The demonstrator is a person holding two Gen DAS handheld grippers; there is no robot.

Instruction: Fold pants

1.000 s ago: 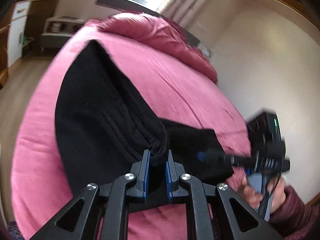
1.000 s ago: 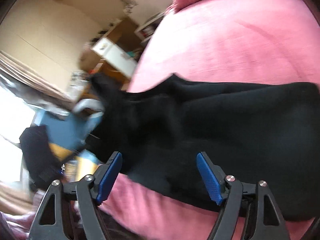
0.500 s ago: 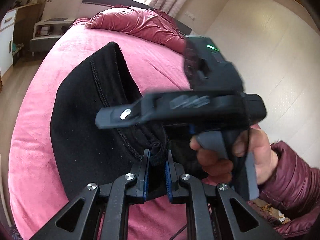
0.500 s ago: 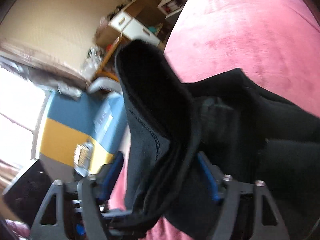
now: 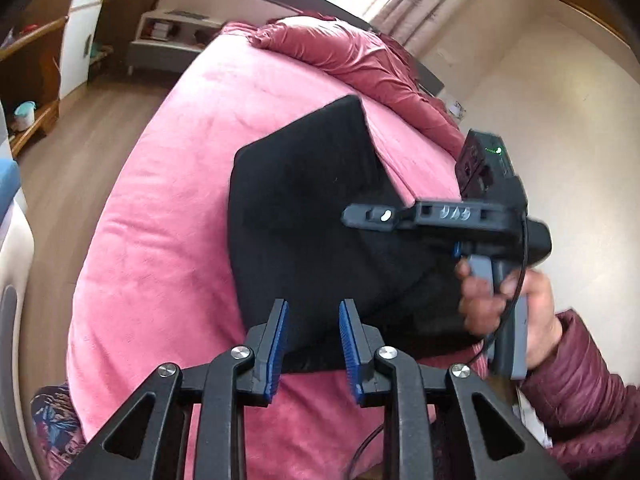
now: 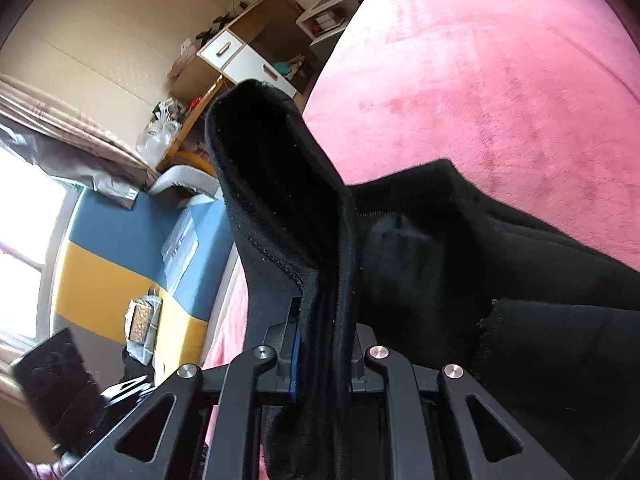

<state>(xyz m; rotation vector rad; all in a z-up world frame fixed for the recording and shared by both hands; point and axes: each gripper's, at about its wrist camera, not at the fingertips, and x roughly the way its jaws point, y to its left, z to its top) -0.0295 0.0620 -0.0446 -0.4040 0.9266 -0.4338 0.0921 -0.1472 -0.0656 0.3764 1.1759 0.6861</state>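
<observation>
Black pants [image 5: 304,200] lie folded on the pink bed [image 5: 172,208]. My left gripper [image 5: 313,336] hovers at their near edge. Its jaws are opening, the blue pads stand apart, and nothing is pressed between them. A hand in a maroon sleeve holds my right gripper [image 5: 362,216] over the right side of the pants. In the right wrist view the right gripper [image 6: 326,344] is closing, with its pads pressing on a thick fold of the black pants [image 6: 280,200]. That fold stands up out of the jaws.
A crumpled pink duvet [image 5: 352,56] lies at the head of the bed, with a wall close on the right. Across the wooden floor [image 5: 100,120] are a low shelf [image 5: 168,40] and a white-door cupboard [image 5: 80,32]. A blue and yellow block [image 6: 112,240] is beside the bed.
My left gripper let go of the pants' fold and drew back from it. The right gripper swung in from the right and closed on a fold of the pants.
</observation>
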